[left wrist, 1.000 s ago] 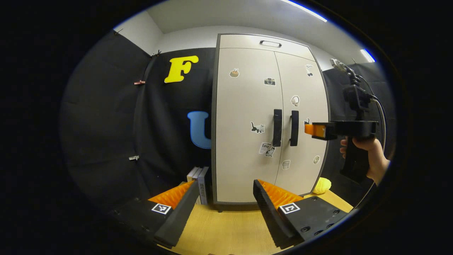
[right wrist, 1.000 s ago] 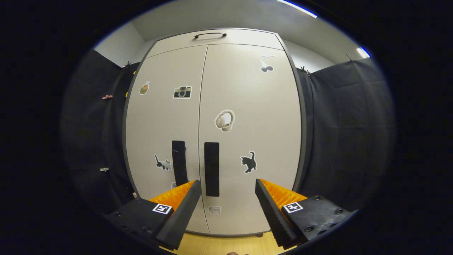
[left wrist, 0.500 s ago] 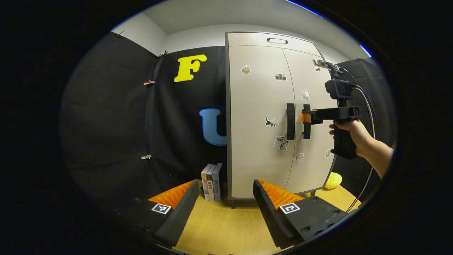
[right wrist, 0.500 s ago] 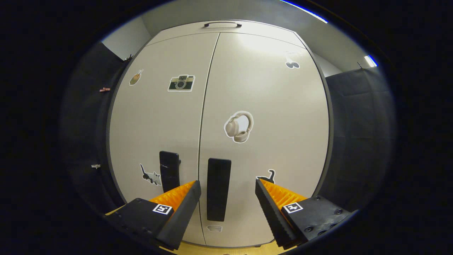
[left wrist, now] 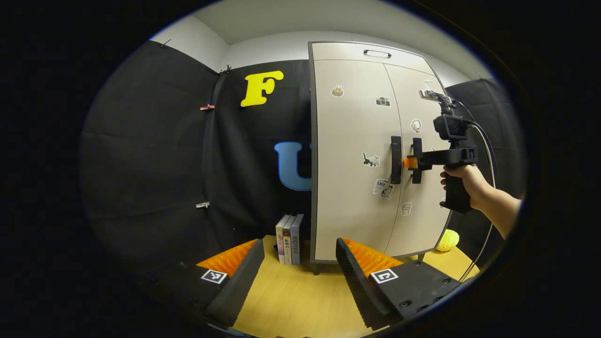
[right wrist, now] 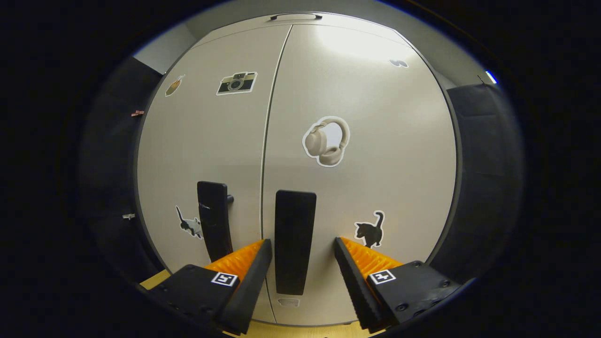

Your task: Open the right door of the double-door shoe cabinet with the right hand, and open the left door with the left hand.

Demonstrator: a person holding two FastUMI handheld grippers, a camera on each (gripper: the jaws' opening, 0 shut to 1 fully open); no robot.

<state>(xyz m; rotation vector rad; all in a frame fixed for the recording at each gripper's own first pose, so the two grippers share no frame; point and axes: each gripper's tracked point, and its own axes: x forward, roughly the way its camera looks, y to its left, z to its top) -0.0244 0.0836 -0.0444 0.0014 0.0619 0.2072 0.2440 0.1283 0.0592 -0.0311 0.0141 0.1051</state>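
The pale double-door shoe cabinet (left wrist: 357, 197) stands with both doors closed. In the right gripper view, the dark vertical handle of the right door (right wrist: 294, 241) sits between the fingers of my right gripper (right wrist: 300, 257), which is open with a small gap on each side. The left door's handle (right wrist: 214, 220) is just to the left. In the left gripper view, a hand holds the right gripper (left wrist: 409, 163) at the right handle (left wrist: 416, 159), next to the left handle (left wrist: 396, 159). My left gripper (left wrist: 300, 263) is open, well back from the cabinet, with nothing between its fingers.
Three books (left wrist: 290, 239) stand on the wooden floor (left wrist: 291, 300) against the cabinet's left side. A yellow round object (left wrist: 446, 240) lies by its right foot. Black cloth hangs behind and to both sides. A drawer handle (left wrist: 377, 53) sits at the cabinet's top.
My right gripper has moved forward until its fingers straddle the right door handle, and the gap has narrowed slightly. My left gripper has drawn back, so the cabinet looks smaller and farther right.
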